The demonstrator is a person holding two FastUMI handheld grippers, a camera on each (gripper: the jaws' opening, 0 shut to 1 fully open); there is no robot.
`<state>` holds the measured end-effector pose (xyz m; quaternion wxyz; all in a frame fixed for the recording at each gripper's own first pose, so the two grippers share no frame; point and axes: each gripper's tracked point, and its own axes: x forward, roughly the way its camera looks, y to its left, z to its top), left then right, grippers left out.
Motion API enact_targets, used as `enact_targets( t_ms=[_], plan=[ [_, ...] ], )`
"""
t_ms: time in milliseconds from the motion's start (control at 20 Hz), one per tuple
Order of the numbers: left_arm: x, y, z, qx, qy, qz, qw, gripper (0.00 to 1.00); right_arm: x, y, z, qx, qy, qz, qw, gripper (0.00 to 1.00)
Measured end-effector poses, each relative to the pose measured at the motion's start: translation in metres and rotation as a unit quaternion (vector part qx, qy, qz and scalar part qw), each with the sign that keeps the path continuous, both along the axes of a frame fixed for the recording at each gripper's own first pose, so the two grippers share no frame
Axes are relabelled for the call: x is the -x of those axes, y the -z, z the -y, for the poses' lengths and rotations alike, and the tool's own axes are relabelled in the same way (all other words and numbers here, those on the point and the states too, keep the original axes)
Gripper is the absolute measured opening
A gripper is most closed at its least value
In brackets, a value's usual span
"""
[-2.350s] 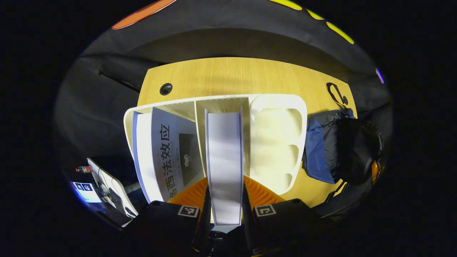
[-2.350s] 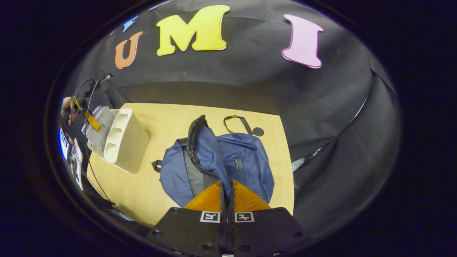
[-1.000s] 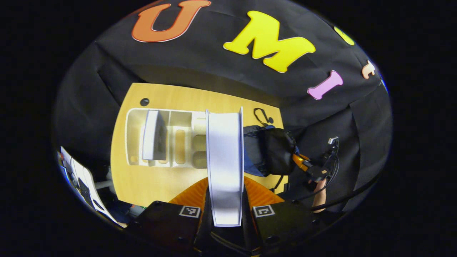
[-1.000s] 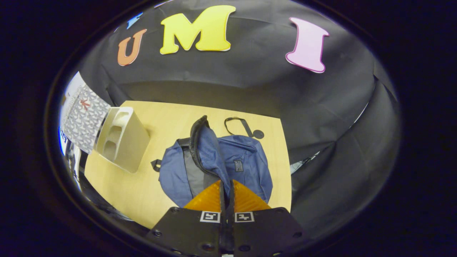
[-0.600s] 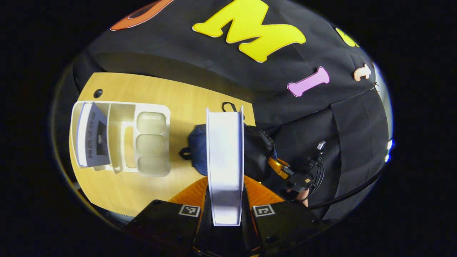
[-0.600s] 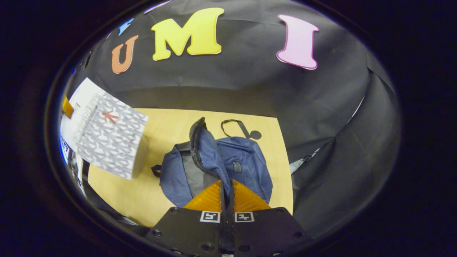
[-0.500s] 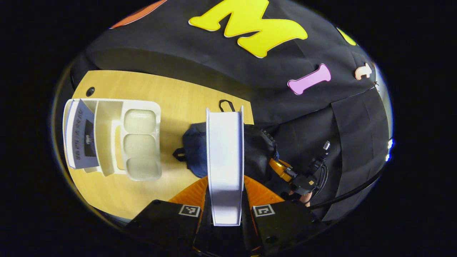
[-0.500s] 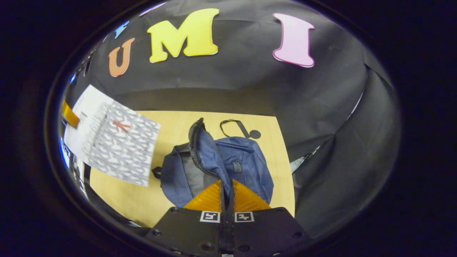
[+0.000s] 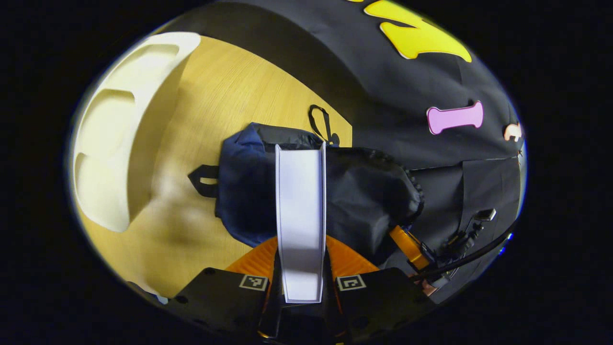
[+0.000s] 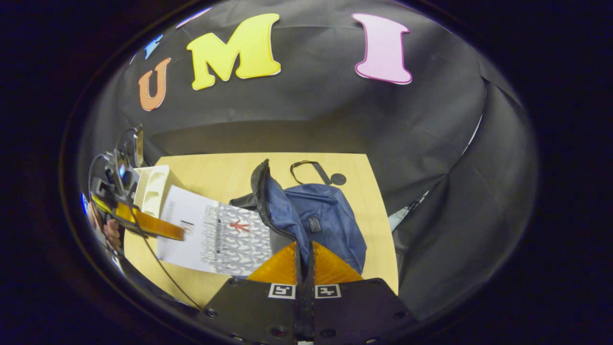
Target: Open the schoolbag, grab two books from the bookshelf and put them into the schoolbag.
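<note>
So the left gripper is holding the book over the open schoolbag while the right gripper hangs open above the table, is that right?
Not quite. The right gripper is shut on the schoolbag's flap, as the right gripper view shows. The left gripper does hold the book over the open bag.

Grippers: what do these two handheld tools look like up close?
The left gripper and right gripper each have a black blocky body with two ribbed, wedge-shaped fingers. A square black-and-white marker sits at each finger's base. Black cables trail from them.
</note>
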<state>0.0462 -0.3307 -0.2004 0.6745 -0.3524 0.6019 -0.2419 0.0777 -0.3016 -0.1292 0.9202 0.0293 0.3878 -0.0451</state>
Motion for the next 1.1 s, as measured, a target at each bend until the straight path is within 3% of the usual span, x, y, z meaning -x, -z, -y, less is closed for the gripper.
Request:
enact_targets(
  t_ms=[100,400,550,1050,1100],
  plan=[
    [0.000,0.013,0.019,0.024,-0.016,-0.005,1.000,0.38,0.001,-0.001,0.001,0.008,-0.005,0.000,1.000,0.00],
    [-0.009,0.033,0.050,0.066,-0.003,0.052,0.996,0.38,0.000,-0.006,-0.004,0.022,-0.019,0.006,1.000,0.00],
    [-0.018,0.037,0.055,0.091,-0.028,0.068,0.993,0.37,-0.001,-0.010,-0.009,0.025,-0.024,0.009,0.999,0.00],
    [-0.013,0.063,0.067,0.172,-0.091,0.041,0.980,0.37,-0.003,-0.029,-0.042,0.049,-0.057,0.012,0.997,0.03],
    [-0.012,0.067,0.069,0.179,-0.096,0.040,0.978,0.37,-0.005,-0.031,-0.044,0.054,-0.059,0.012,0.997,0.00]
  ],
)
